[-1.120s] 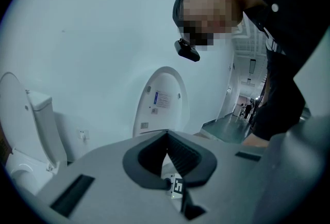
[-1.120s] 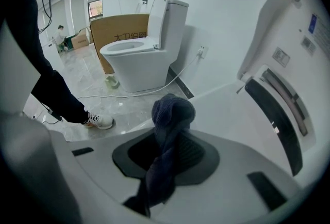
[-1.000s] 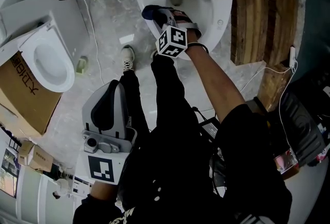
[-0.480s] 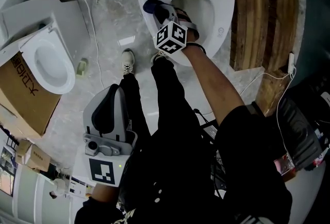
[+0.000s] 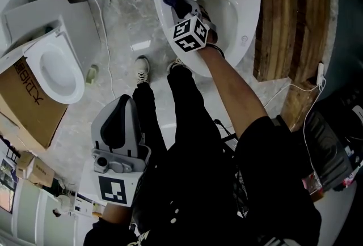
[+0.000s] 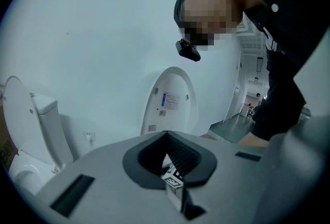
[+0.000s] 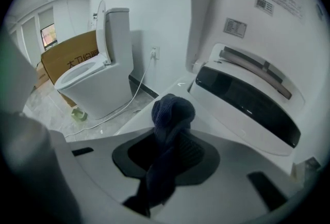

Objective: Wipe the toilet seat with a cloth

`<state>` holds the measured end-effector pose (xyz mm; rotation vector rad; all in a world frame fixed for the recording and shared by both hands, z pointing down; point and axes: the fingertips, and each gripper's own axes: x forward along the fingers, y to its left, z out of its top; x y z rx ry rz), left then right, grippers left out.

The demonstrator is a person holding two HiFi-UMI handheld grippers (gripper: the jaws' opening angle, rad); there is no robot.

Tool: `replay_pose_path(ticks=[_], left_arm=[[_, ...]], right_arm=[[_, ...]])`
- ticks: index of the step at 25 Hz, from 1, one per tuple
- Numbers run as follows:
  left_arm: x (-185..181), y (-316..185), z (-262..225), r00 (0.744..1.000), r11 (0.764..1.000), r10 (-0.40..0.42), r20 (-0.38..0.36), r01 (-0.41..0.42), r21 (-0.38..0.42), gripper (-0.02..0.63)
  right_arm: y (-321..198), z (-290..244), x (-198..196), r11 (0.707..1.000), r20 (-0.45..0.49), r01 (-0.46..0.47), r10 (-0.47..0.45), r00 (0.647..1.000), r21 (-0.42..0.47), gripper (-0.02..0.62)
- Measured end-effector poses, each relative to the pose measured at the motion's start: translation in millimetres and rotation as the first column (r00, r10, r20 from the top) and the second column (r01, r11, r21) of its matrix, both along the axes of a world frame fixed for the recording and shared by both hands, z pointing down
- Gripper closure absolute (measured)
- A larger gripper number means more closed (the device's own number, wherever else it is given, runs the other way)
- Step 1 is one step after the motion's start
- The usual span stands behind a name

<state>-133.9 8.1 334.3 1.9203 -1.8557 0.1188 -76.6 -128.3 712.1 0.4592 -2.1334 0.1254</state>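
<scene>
**Item: seat wipe, rear-left section.**

- Right gripper [image 7: 166, 152]: jaws pinched on a dark blue cloth [image 7: 172, 110]. A bunched wad stood out past the tips and a twisted tail ran back between the pads.
- Toilet seat [image 5: 247, 19]: white and lowered, directly under and ahead of that gripper. Its lid [image 7: 258, 6] stood upright beyond. A dark glossy panel [image 7: 246, 98] crossed the rear, just ahead and right of the cloth. In the head view the wad sat over the seat's rear-left rim. Contact looked likely but was not certain.
- Left gripper [image 5: 120, 104]: held low and well behind the right one, clear of the toilet. Its jaws were drawn together on nothing.
- Second toilet [image 7: 98, 81] and cardboard box [image 7: 67, 55]: far to the left of the right gripper, not involved.

**Hazards, as judged:**
- Only a small wad led the jaws, so pressing too flat could bring the hard tips onto the seat and scuff it.
- Dragging against friction could work the cloth loose, and it would probably drop into the bowl [image 5: 218, 4] beside the gripper.
- The loose tail might trail into the bowl and smear the seat.
</scene>
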Motion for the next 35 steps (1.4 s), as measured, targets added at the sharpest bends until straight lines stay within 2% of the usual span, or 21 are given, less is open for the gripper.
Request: replay_pose_path(ticks=[8,15,27,33,35], left_arm=[[5,-6,1,1.000,1.000,0.005,0.000,-0.005,-0.003,0.597],[11,-10,1,1.000,1.000,0.019,0.001,-0.019,-0.008,0.597],[21,-19,0,0.999,0.999,0.043,0.005,-0.043,-0.006,0.597],[24,-22,0,0.999,0.999,0.053,0.010,-0.052,-0.008,0.597],[24,-24,-1,0.998,0.998,0.055,0.010,-0.055,-0.006,0.597]], right_arm=[[-26,-3,1,0.988,0.039,-0.157,0.157,0.987,0.008,0.503],[-44,-7,9,0.947,0.099,-0.311,0.319,0.943,-0.081,0.505],[-70,-4,48,0.899,0.118,-0.424,0.436,0.892,-0.113,0.506],[-79,-1,68,0.885,0.103,-0.454,0.464,0.880,-0.108,0.506],[-83,2,78,0.872,0.091,-0.479,0.488,0.868,-0.106,0.506]])
